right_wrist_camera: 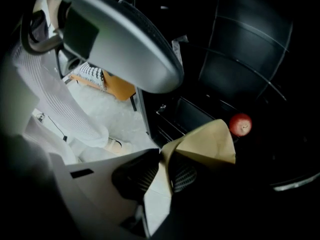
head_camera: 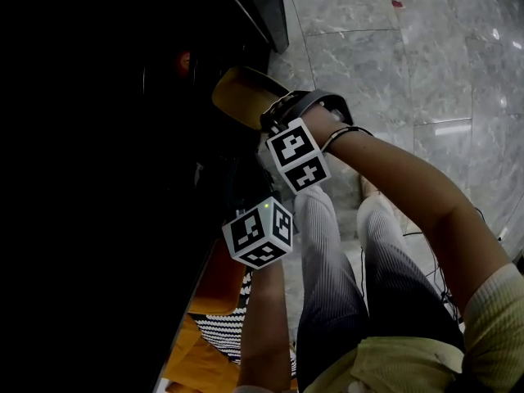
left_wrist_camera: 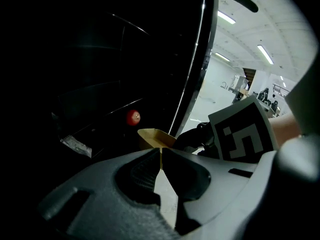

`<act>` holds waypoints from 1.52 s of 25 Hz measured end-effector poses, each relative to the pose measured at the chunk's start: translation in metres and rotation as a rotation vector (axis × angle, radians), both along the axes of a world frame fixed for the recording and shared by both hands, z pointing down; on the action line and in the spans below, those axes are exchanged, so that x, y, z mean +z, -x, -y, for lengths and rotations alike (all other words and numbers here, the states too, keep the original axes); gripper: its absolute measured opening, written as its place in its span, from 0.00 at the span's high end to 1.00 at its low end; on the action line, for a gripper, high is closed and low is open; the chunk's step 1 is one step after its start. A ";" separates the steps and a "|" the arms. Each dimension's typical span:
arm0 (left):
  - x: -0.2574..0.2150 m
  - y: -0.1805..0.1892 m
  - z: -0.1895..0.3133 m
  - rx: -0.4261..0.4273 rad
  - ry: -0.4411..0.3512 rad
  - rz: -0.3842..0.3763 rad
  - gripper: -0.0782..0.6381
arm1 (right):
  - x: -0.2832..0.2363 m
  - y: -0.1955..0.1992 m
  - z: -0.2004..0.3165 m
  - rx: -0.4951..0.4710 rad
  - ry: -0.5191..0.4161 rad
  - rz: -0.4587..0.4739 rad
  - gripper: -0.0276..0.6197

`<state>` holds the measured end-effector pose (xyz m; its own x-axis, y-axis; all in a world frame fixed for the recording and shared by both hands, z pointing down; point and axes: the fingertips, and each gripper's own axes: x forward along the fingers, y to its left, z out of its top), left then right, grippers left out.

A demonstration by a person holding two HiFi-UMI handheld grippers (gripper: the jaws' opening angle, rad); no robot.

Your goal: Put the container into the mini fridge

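Your left gripper [left_wrist_camera: 160, 154] is clamped on the container [left_wrist_camera: 151, 136]. In the left gripper view the two jaw tips meet at lower centre of the frame, with a thin tan wall pinched between them. Your right gripper [right_wrist_camera: 162, 156] grips the same container by another wall. In the right gripper view its jaws close on the tan edge at lower centre, and the open box spreads to the right of them.

In the head view the container sits just above frame centre, at the edge of the dark mini fridge [head_camera: 147, 137] that fills the left half of the frame. Both marker cubes lie below it, the right gripper's cube nearer the container.

A red apple [right_wrist_camera: 240, 124] rests inside the mini fridge. In the right gripper view it appears just beyond the container's far corner; contact between the two cannot be determined. Grey marble floor [head_camera: 393, 72] fills the upper right of the head view. Your legs show at lower centre.
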<state>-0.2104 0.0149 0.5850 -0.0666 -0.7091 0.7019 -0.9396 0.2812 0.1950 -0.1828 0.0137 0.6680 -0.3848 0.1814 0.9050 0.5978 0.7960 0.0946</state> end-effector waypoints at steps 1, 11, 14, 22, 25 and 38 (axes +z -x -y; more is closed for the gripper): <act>0.002 0.001 -0.001 -0.013 0.003 -0.008 0.84 | 0.003 0.001 0.001 -0.010 -0.005 0.000 0.85; 0.019 0.001 0.005 -0.053 0.003 0.009 0.84 | 0.017 0.014 0.024 -0.159 -0.139 0.076 0.85; 0.023 0.003 0.006 -0.054 -0.001 0.007 0.84 | 0.021 0.018 0.025 -0.202 -0.153 0.088 0.85; 0.026 0.018 0.013 -0.123 -0.005 0.005 0.84 | 0.031 0.038 0.027 -0.305 -0.146 0.134 0.85; 0.028 0.017 0.021 -0.113 -0.009 0.014 0.84 | 0.035 0.039 0.030 -0.311 -0.135 0.139 0.85; 0.043 0.028 0.020 -0.152 -0.004 0.026 0.84 | 0.042 0.055 0.027 -0.411 -0.202 0.186 0.85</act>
<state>-0.2388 -0.0054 0.6277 -0.1920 -0.6923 0.6956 -0.8910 0.4201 0.1722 -0.2376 -0.0130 0.7095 -0.4765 0.1796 0.8606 0.8167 0.4528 0.3576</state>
